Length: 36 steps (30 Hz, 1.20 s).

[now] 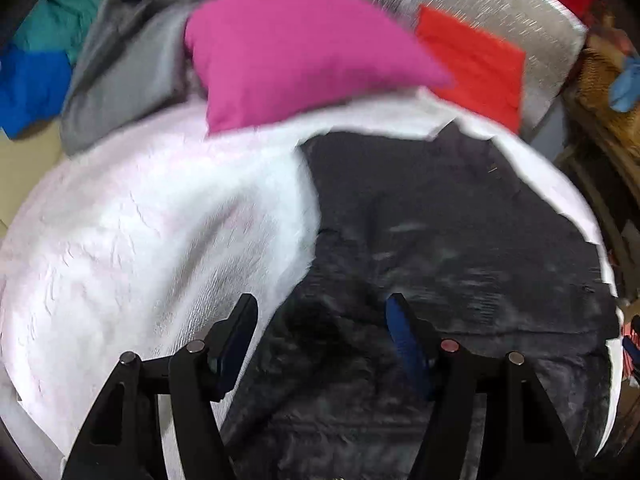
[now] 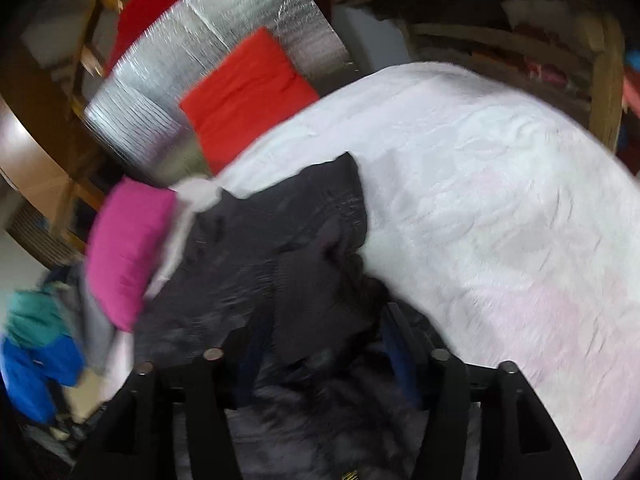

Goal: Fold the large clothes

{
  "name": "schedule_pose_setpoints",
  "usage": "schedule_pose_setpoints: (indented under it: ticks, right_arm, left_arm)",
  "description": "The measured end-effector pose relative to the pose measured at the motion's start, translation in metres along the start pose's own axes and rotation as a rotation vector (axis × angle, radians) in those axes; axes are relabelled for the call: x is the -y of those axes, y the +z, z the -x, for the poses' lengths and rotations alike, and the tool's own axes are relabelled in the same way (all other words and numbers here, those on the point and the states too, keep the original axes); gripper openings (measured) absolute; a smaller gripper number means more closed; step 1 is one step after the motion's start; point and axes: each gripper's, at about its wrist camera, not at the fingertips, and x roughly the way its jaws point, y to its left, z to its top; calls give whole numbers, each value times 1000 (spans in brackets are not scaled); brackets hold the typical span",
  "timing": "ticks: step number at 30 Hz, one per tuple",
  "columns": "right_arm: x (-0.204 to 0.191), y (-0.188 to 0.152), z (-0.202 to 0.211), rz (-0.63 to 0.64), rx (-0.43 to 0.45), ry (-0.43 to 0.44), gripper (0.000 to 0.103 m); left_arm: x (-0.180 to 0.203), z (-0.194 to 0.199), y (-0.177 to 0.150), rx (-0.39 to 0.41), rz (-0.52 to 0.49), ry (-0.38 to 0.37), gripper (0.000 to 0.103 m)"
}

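Black fingers of the left gripper (image 1: 322, 332) stand wide apart above the dark grey garment (image 1: 440, 240), gripping nothing. Spread on the white bedcover (image 1: 140, 240), that garment has one fold doubled over. In the right gripper (image 2: 320, 344) the fingers also stand apart; whether they pinch cloth is unclear. Behind lie a magenta pillow (image 1: 296, 52) and a folded red garment (image 1: 476, 64).

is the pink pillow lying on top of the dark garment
No, in the left wrist view the pink pillow rests on the white cover behind the dark garment, apart from it.
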Motion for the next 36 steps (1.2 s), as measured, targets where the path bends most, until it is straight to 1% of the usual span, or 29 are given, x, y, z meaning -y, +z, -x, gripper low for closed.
schedule_pose_setpoints:
  ticks: [1,2,3,5,6,7,8,9,10,12,15,16,17,18,20,21,23,25,27,28,29,30,31,32,34,35,36]
  right_arm:
    - [1,-3,-1,-27,-26,47,65]
    - [4,-9,-4,-66,-65,96,65]
    - [3,-12,-10,-89,-89,121,65]
    - [2,-23,-25,-145,-151,185,65]
    - [2,-27,-32,-168,-172,203,65]
    - [2,-32,-43,-205,-200,225,65]
    - [3,-35,-51,-230,-217,236,65]
    - [4,-39,-60,-260,-233,242,65]
    - [5,-42,-70,-292,-245,244,65]
    - [7,-46,-84,-346,-252,260,65]
    - [8,-46,-95,-393,-223,268,65]
    - [7,-44,-98,-396,-210,270,65]
    - [5,-42,-102,-391,-199,263,61]
    - [4,-40,-104,-384,-192,251,49]
    - [4,-39,-106,-374,-179,222,34]
    - [5,-36,-106,-379,-173,226,32]
    - [-1,-35,-95,-351,-140,229,28]
    - [-10,-32,-81,-298,-100,232,27]
    - [-14,-32,-72,-258,-86,226,27]
    - [-14,-34,-72,-243,-97,213,27]
    - [-13,-35,-76,-238,-116,194,27]
    - [-8,-38,-86,-245,-159,161,27]
    - [-4,-40,-94,-258,-194,151,27]
    - [2,-42,-99,-283,-218,167,27]
    - [2,-38,-95,-295,-223,189,32]
    - [0,-36,-87,-278,-220,180,38]
    - [2,-35,-79,-263,-210,173,50]
  left_arm:
    - [5,8,-5,5,-7,-49,69]
    - [8,11,-9,-7,-8,-92,71]
    - [11,11,-15,-31,-2,-138,71]
    - [21,-3,-23,-114,32,-225,72]
    - [23,-14,-27,-170,66,-271,72]
    - [23,-21,-28,-197,95,-294,72]
    - [21,-31,-28,-224,145,-318,71]
    - [18,-38,-28,-235,186,-327,71]
    - [14,-46,-26,-239,237,-338,71]
    - [5,-52,-25,-228,307,-355,71]
    - [0,-60,-21,-213,359,-380,70]
    - [0,-62,-18,-203,358,-375,68]
    - [-1,-64,-14,-189,354,-364,52]
    - [-2,-67,-11,-181,352,-349,36]
    - [-4,-70,-7,-176,359,-341,28]
    - [-5,-70,-8,-171,366,-345,23]
    - [-6,-63,-6,-151,355,-344,19]
    - [-5,-50,-5,-116,314,-337,18]
    - [1,-46,-5,-108,266,-299,18]
    - [4,-49,-8,-124,236,-262,18]
    - [7,-53,-10,-140,222,-242,19]
    - [9,-59,-11,-160,207,-222,19]
    - [10,-62,-11,-167,201,-211,19]
    - [10,-62,-10,-165,199,-208,21]
    - [9,-56,-8,-164,196,-209,22]
    - [11,-56,-7,-166,195,-209,27]
    - [9,-52,-7,-173,194,-210,35]
